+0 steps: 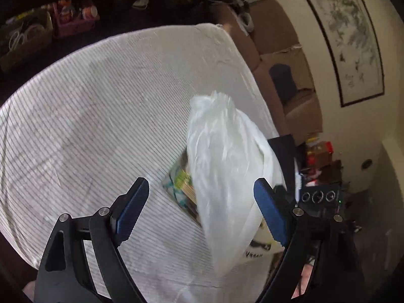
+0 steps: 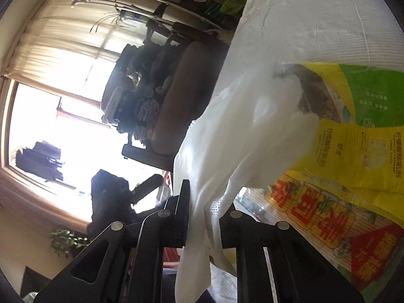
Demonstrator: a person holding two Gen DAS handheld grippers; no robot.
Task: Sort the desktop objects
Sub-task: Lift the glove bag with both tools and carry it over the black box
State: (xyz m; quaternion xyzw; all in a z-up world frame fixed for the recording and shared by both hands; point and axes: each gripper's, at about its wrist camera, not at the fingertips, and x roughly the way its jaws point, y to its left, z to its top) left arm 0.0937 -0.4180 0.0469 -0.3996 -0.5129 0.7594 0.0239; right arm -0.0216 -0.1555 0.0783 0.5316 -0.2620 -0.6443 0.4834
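A white plastic bag (image 1: 227, 166) hangs over the right part of the table, which is covered by a striped white cloth (image 1: 101, 106). My left gripper (image 1: 202, 202) is open and empty, its blue pads either side of the bag's lower part without touching it. My right gripper (image 2: 202, 212) is shut on the white plastic bag (image 2: 242, 131) and holds it up. Under the bag lie a yellow-green packet (image 2: 358, 146) and a red-printed noodle packet (image 2: 315, 212); the packets also show in the left wrist view (image 1: 181, 189).
Cardboard boxes (image 1: 285, 63) stand past the table's right edge, under a framed picture (image 1: 346, 38). Baskets of clutter (image 1: 70, 17) sit at the far left. A brown chair (image 2: 176, 96) and a bright window (image 2: 50, 116) are behind my right gripper.
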